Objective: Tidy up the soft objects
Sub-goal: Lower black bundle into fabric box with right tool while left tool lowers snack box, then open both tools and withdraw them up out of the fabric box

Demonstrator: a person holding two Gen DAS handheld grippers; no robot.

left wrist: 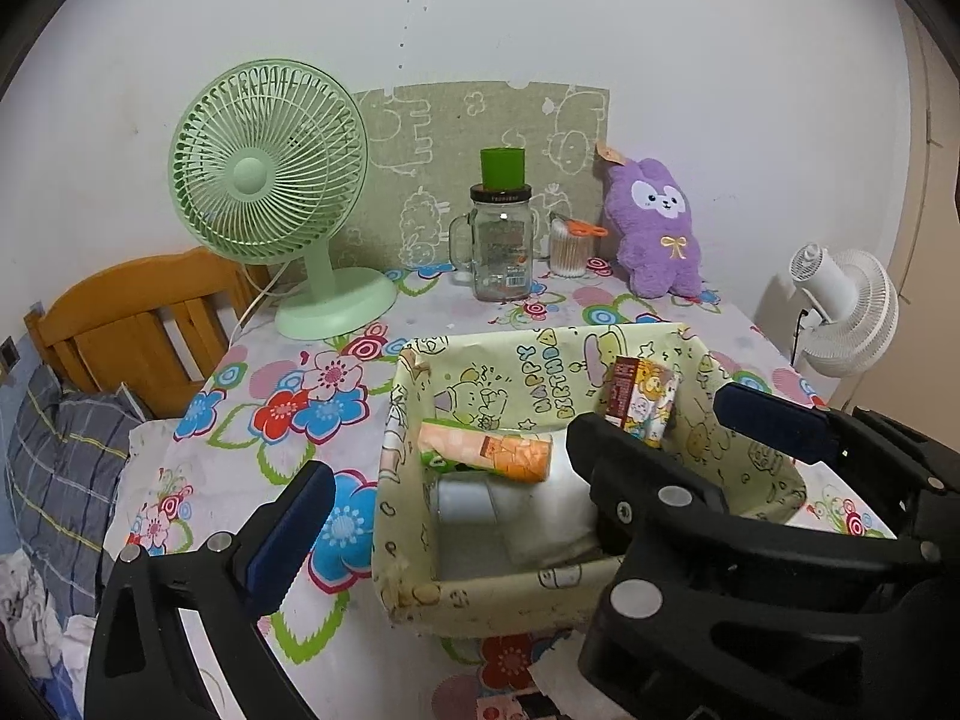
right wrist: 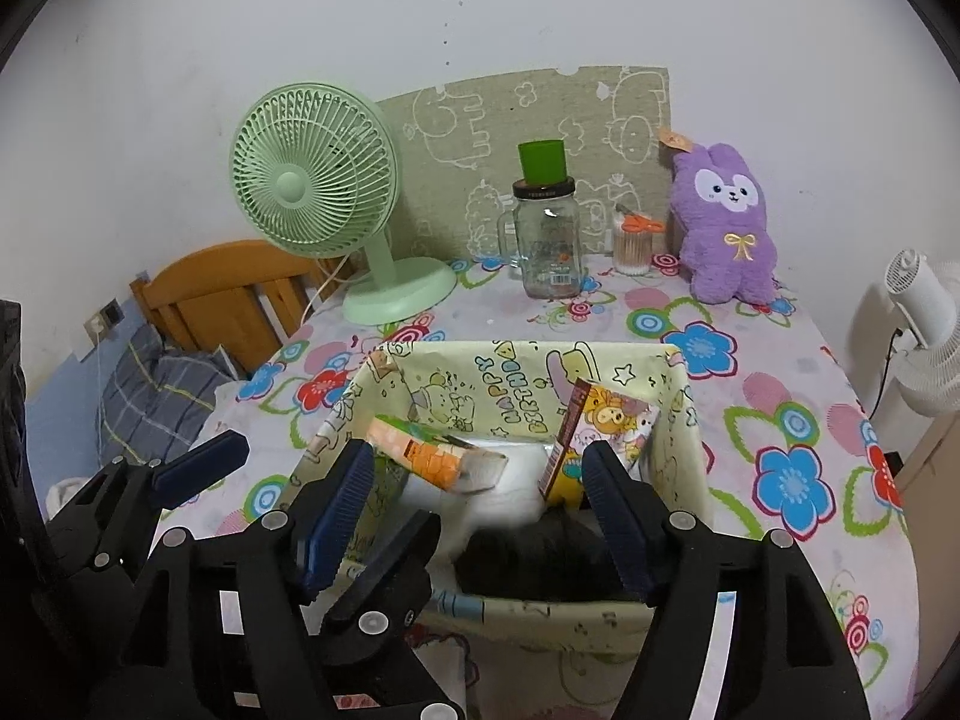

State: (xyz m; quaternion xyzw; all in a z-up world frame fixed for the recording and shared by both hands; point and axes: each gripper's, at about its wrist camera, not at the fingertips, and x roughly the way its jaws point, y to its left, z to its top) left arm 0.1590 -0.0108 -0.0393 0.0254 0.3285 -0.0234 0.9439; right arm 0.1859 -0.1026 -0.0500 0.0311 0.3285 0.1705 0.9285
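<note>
Hovering over the storage box (right wrist: 678,420), right gripper (right wrist: 480,504) tilted downward, jaws apart.

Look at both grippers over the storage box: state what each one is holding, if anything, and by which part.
Nothing is held. The left gripper and the right gripper both stand open over the box; no pad presses on anything.

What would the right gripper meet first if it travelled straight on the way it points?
Probably the dark soft item in the box below the open right gripper; depth is unclear.
</note>
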